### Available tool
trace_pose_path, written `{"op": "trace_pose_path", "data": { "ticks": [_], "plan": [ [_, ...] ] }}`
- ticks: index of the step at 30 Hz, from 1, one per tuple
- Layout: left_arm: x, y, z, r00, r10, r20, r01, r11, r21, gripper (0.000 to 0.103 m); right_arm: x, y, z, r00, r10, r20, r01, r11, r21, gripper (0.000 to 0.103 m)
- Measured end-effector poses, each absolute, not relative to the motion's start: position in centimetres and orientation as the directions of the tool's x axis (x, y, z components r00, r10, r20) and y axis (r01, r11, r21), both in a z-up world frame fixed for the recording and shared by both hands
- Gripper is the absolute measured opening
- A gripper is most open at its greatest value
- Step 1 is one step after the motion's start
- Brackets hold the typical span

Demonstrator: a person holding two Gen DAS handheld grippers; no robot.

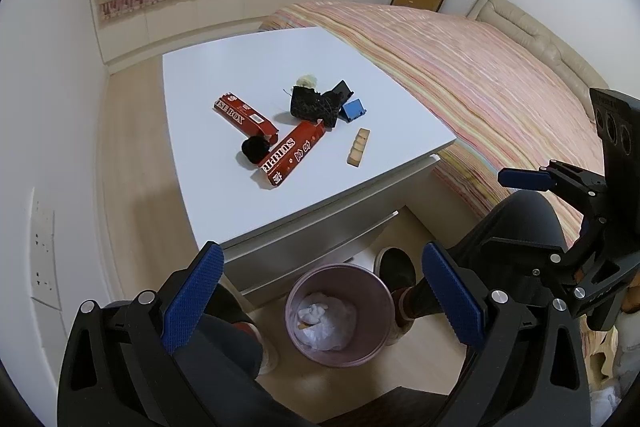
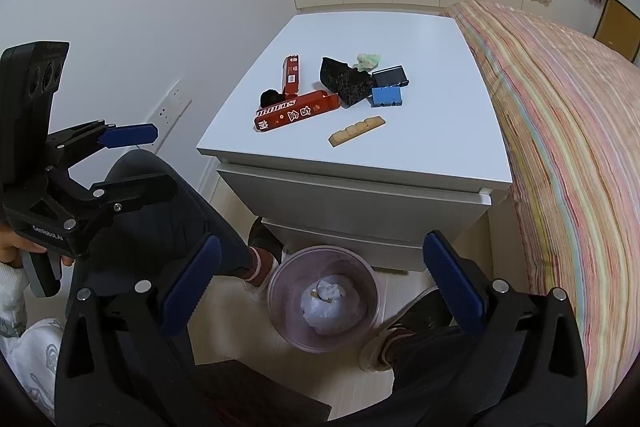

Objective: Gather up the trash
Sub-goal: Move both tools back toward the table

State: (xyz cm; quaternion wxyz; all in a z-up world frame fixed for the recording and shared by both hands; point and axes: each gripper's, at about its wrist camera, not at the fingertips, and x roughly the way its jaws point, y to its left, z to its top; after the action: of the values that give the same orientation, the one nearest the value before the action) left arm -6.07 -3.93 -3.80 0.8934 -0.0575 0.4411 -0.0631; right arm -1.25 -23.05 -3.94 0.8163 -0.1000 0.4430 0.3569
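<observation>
Trash lies on a white nightstand (image 1: 200, 75) (image 2: 440, 39): two red cartons (image 1: 290, 153) (image 2: 296, 111), a black fuzzy ball (image 1: 254, 149) (image 2: 269, 97), a crumpled black bag (image 1: 310, 103) (image 2: 344, 79), a small blue box (image 1: 354, 109) (image 2: 386, 95), a tan wooden strip (image 1: 358, 146) (image 2: 356, 133) and a pale wad (image 1: 307, 81) (image 2: 368, 61). A pink bin (image 1: 374, 289) (image 2: 276, 287) with white waste stands on the floor below. My left gripper (image 1: 320, 283) is open and empty above the bin. My right gripper (image 2: 322, 267) is open and empty, also over the bin.
A striped bed (image 1: 500, 79) (image 2: 560, 115) borders the nightstand on the right. A white wall with sockets (image 1: 42, 247) (image 2: 168, 109) is on the left. The person's legs and shoes (image 1: 394, 265) (image 2: 264, 239) flank the bin. Each gripper shows in the other's view (image 1: 568, 211) (image 2: 88, 163).
</observation>
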Motion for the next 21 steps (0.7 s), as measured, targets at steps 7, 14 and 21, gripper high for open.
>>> {"op": "trace_pose_path", "data": {
  "ticks": [7,14,21],
  "plan": [
    [-5.0,-3.0,-3.2,0.606,-0.154,-0.78,0.039,0.986,-0.165,0.095,-0.2,-22.5,-3.3,0.362,0.488,-0.794,-0.668,0.73,0.144,0.099],
    [-3.0,-2.0,-2.4,0.611,-0.139,-0.779,0.013,0.986,-0.166,0.095,1.6,-22.1,-2.6,0.378,0.481,-0.791,-0.661,0.739,0.134,0.099],
    [-0.4,-0.7,-2.3,0.606,-0.108,-0.788,-0.034,0.986,-0.162,0.095,4.2,-21.4,-2.2,0.395,0.468,-0.791,-0.648,0.752,0.121,0.099]
  ]
}}
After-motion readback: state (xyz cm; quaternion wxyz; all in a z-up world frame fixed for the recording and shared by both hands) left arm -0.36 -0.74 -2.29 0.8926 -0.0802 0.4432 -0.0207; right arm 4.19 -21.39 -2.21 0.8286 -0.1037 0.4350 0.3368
